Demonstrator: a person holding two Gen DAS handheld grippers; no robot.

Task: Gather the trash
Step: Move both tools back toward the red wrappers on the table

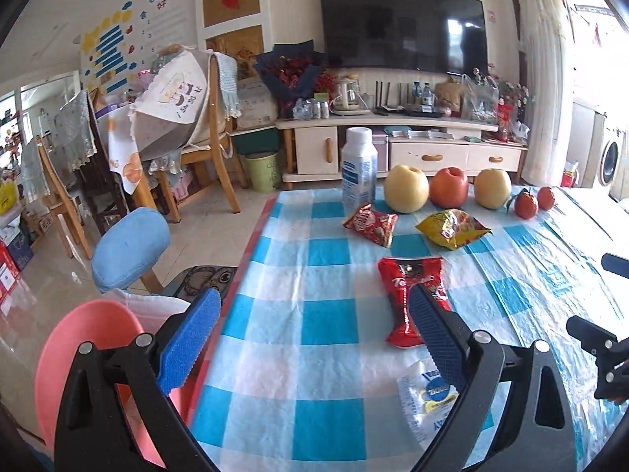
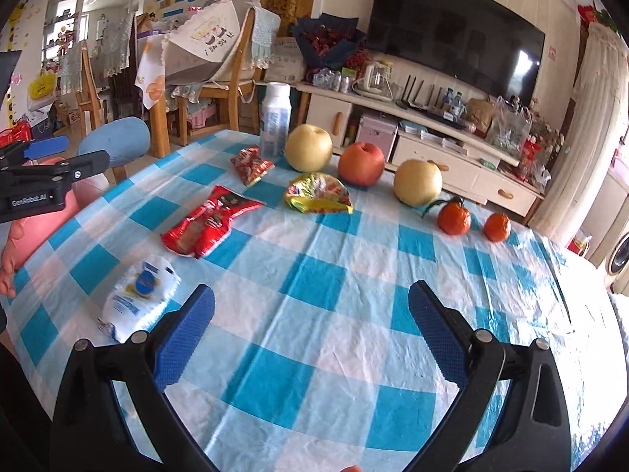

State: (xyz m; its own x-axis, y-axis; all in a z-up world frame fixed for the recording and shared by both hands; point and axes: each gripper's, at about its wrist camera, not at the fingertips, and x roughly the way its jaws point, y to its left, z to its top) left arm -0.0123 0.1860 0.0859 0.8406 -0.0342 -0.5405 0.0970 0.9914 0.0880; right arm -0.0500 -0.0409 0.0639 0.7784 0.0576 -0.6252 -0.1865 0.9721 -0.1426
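Several wrappers lie on the blue-checked tablecloth [image 2: 314, 275]: a large red wrapper [image 1: 412, 295] [image 2: 208, 222], a small red wrapper [image 1: 371, 222] [image 2: 251, 165], a yellow wrapper [image 1: 452, 228] [image 2: 318, 192] and a white-blue packet [image 1: 426, 401] [image 2: 137, 303]. A white bottle [image 1: 358, 169] [image 2: 275, 118] stands at the far edge. My left gripper [image 1: 314, 306] is open and empty above the table's left edge, its right finger over the large red wrapper. My right gripper [image 2: 310, 306] is open and empty above the cloth, right of the white packet.
Two yellow pears [image 2: 308, 147], a red apple [image 2: 361, 164] and two mandarins [image 2: 454, 218] line the far side. A pink bin [image 1: 78, 354] stands below the table's left edge beside a blue stool [image 1: 129, 247]. The left gripper shows in the right wrist view [image 2: 51, 173].
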